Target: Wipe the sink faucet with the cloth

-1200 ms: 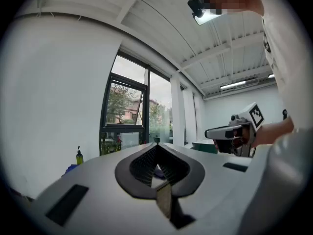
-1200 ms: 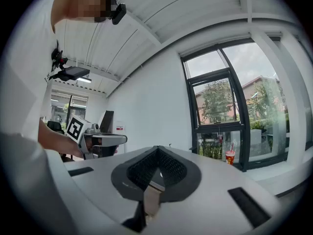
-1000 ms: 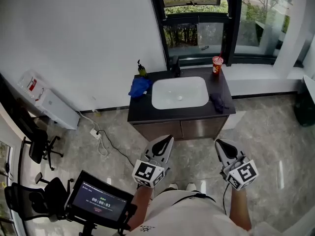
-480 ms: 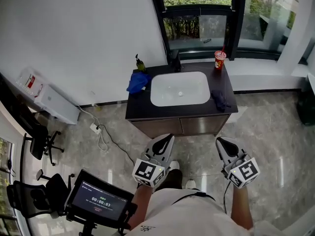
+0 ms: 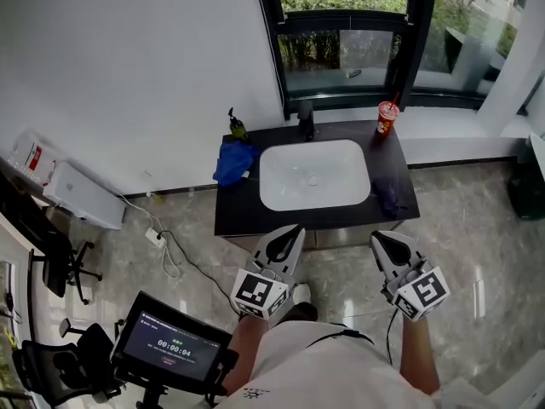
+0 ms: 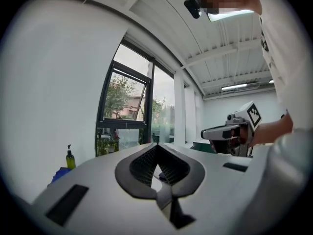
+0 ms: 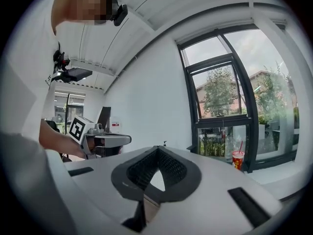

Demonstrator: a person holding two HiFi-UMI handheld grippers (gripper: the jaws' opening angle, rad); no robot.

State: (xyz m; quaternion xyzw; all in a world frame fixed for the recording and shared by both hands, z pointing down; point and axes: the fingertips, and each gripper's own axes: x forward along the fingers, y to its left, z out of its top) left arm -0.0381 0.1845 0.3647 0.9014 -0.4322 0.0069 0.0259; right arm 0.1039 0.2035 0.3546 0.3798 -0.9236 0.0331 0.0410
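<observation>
Faucet (image 5: 305,119) stands black and untouched at the back of the white sink (image 5: 334,162), under the window. Two cloths lie on the dark counter (image 5: 232,216): a blue cloth (image 5: 234,162) to the left of the basin, near a soap bottle (image 5: 235,127), and a dark cloth (image 5: 387,196) to its right, in front of a red cup (image 5: 387,118). Neither is picked up.

Over the last second the person has walked up to the counter. A strip of floor and the cabinet front used to show between the tongs and the counter; now both tips sit at its front edge in the head view, and the whole sink looks nearer.

Left gripper (image 5: 292,232) and right gripper (image 5: 380,239) are each pressed together with nothing between the jaws, pointing roughly level toward the basin.

So this looks like the approach only. A cloth must be grasped first, and either one is about equally close to its nearer gripper. I cannot tell which cloth is meant.
</observation>
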